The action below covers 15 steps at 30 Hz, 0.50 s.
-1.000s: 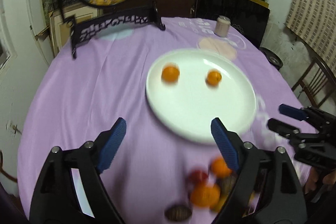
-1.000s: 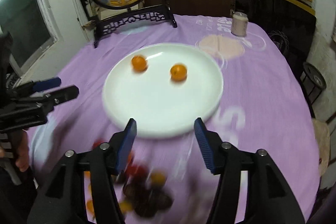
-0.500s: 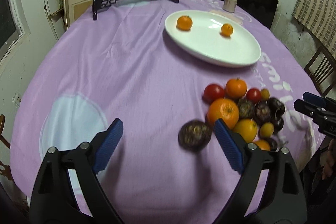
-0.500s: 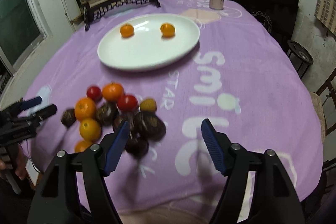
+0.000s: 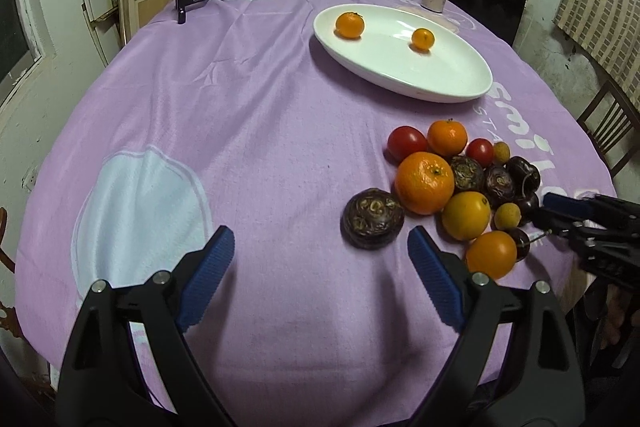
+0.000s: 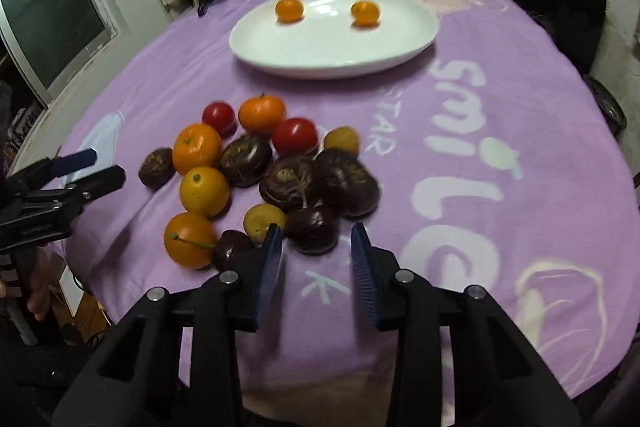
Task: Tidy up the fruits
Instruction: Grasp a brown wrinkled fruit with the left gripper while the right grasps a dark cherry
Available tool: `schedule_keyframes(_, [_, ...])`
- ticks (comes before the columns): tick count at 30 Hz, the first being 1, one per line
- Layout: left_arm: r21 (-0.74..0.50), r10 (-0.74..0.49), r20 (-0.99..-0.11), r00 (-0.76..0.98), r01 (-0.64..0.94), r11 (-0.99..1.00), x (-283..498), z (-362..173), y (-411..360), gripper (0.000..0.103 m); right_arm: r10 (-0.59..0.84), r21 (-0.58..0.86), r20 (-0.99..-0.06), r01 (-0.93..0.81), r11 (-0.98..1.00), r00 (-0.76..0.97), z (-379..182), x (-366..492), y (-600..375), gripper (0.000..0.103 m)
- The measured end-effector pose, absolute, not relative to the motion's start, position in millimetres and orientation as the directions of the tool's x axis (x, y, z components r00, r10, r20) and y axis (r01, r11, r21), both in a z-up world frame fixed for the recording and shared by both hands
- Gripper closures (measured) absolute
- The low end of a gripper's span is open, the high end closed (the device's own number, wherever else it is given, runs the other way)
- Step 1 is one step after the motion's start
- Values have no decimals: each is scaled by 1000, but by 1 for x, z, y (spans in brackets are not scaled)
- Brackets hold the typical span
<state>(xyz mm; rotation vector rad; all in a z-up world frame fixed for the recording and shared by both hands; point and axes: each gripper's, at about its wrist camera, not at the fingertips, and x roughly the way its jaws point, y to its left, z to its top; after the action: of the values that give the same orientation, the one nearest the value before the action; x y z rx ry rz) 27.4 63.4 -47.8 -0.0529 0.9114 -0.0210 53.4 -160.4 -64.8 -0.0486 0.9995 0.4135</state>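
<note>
While my left gripper (image 5: pixel 320 263) hangs wide open over bare cloth (image 5: pixel 240 147), empty, my right gripper's (image 6: pixel 316 247) jaws are closing just short of a dark fruit (image 6: pixel 313 228). Fruit pile (image 5: pixel 456 183) lies near plate (image 5: pixel 448 83), which holds two oranges (image 5: pixel 349 25).

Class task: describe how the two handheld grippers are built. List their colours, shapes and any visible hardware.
Both the left gripper and right gripper match: black angular plastic frames with cut-out openings, silver round bolts at the pivots, and two blue ribbed pads on flat, tapered fingers. No cables or markings show.
</note>
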Motion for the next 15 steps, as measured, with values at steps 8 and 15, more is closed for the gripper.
schedule_keyframes(8, [-47, -31, -807, 590, -13, 999, 34, -57, 65, 13, 294, 106, -811, -368, 924, 506, -66, 55, -149, 74])
schedule_keyframes(15, [-37, -42, -819, 572, 20, 999, 48, -70, 50, 14, 289, 128, -798, -320, 939, 528, -56, 43, -171, 74])
